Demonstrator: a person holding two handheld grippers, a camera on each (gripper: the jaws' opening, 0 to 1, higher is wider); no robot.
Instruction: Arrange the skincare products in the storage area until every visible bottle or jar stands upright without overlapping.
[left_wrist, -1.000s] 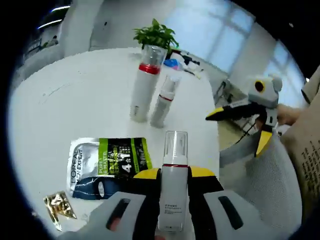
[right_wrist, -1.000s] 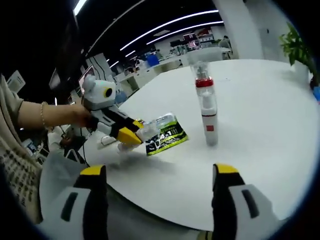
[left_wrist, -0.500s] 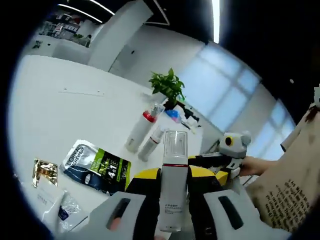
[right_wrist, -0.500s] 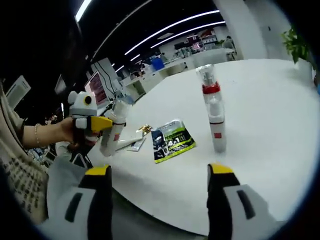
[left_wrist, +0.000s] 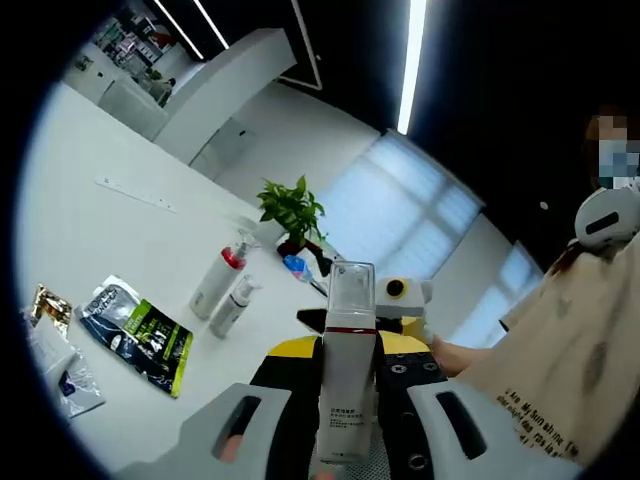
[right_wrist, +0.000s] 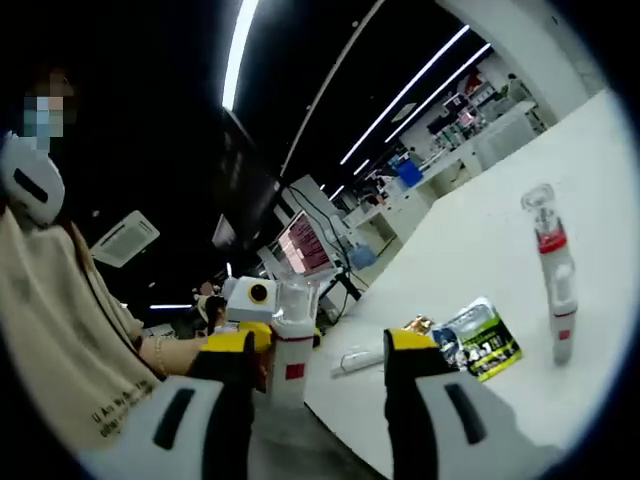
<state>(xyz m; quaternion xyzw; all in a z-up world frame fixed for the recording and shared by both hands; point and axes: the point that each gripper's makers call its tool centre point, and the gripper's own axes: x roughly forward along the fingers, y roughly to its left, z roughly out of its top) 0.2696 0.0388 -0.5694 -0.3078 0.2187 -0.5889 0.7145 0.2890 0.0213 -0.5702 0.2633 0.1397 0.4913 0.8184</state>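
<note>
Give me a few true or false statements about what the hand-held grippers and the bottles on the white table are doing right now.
1. The left hand-held gripper is shut on a white pump bottle. True.
2. The right hand-held gripper is holding the sachet. False: its jaws stand apart with nothing between them, and the green and black sachet lies flat on the table.
3. Two bottles stand upright side by side on the table. True.
4. The held bottle is lying on the table. False: it is clamped upright between the jaws, off the table.
5. A potted plant stands beyond the two bottles. True.
</note>
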